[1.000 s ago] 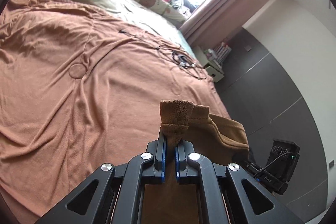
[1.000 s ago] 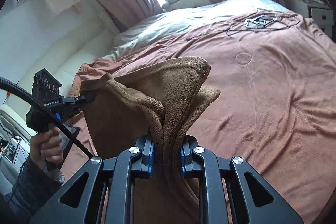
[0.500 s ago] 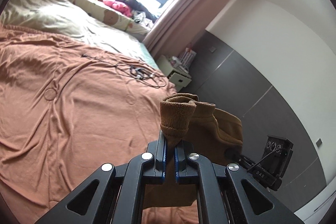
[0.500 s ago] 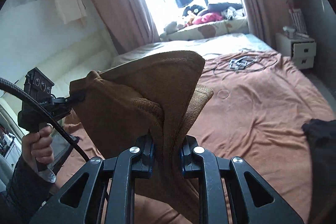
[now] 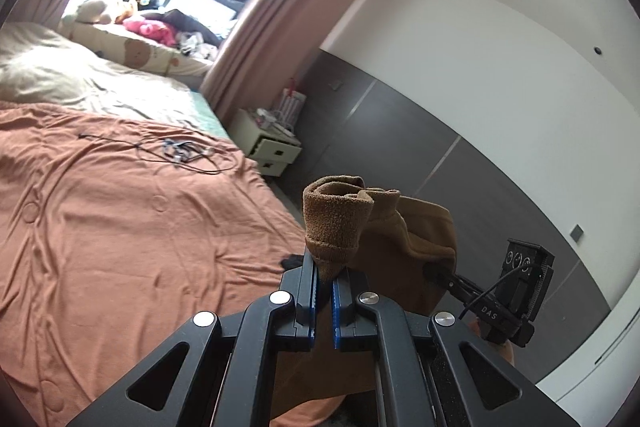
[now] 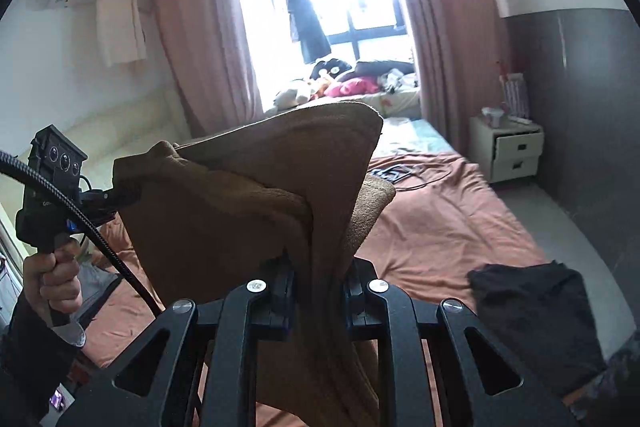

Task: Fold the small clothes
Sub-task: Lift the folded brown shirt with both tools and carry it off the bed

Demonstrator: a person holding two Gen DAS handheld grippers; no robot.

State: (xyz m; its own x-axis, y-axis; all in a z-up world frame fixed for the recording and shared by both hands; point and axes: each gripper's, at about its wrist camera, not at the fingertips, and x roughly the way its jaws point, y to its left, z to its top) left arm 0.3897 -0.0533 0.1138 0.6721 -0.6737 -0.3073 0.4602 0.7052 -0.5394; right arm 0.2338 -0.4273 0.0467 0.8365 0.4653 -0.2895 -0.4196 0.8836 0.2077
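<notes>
garment: tan-brown fleece knit garment [image 6: 224, 227], small, held in the air above the bed, not touching it. Exact type unclear.
left gripper [image 5: 325, 281]: jaws nearly closed, pinching a ribbed cuff or hem; that end bunches up above the blue pads.
right gripper [image 6: 316, 269]: jaws clamped on a thick bunch of the opposite edge; cloth drapes down over the black frame.
why held so: two grips apart let the cloth hang between them, likely to open it out before laying it flat.
landing spot: rust-orange quilted bedspread [image 5: 120, 227], bare below; tangled black cables [image 5: 180, 153] sit well apart, toward the pillows.
other: dark black cloth heap [image 6: 532, 311] at the bed edge, probably another item.
stage: fold not yet started, my read.
</notes>
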